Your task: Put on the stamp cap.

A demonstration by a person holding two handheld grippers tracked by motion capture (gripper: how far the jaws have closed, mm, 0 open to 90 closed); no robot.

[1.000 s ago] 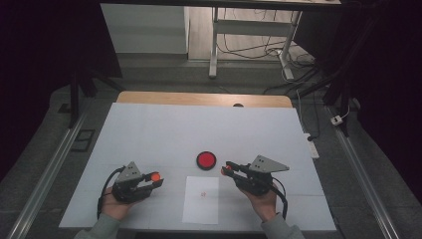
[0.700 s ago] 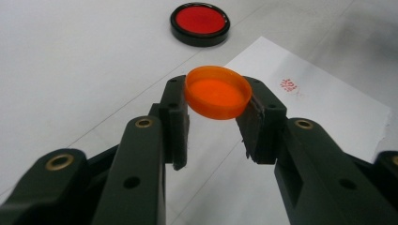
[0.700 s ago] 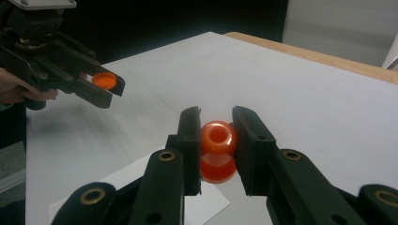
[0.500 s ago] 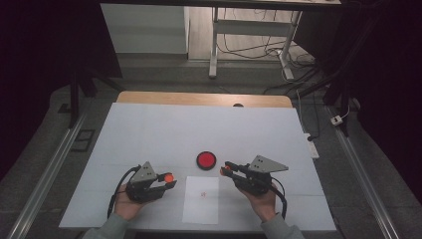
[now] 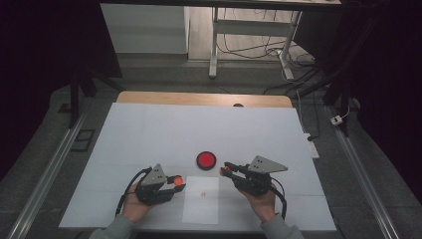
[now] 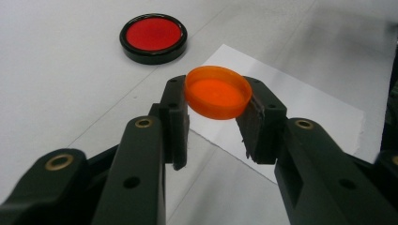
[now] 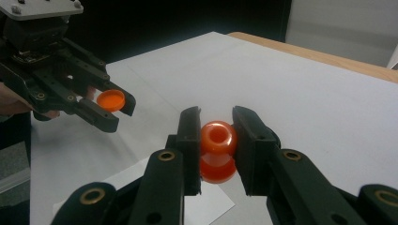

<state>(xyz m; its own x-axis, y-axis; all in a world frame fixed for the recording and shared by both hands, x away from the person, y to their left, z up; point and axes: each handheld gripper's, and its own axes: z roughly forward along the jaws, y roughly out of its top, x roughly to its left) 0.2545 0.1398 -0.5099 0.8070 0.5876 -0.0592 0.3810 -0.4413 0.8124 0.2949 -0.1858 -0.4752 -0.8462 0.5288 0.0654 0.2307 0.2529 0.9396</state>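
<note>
My left gripper (image 6: 218, 101) is shut on a flat orange cap (image 6: 217, 91), held above the table near the left edge of a white paper sheet (image 6: 300, 101). From above, the left gripper (image 5: 177, 181) sits left of the paper sheet (image 5: 201, 205). My right gripper (image 7: 216, 136) is shut on an orange spool-shaped piece (image 7: 218, 150) with a hole in its top. In the high view the right gripper (image 5: 225, 169) hangs over the sheet's upper right corner. A red disc with a black rim (image 5: 206, 160) lies on the table between the two grippers, a little farther away.
A white sheet covers the table (image 5: 149, 134), with a wooden edge (image 5: 199, 98) at the far side. Metal rails (image 5: 47, 174) run along both sides. Cables and a desk frame (image 5: 249, 30) stand on the floor beyond the table.
My left gripper has moved to the right with the orange cap, toward the paper sheet. The right gripper has stayed where it was.
</note>
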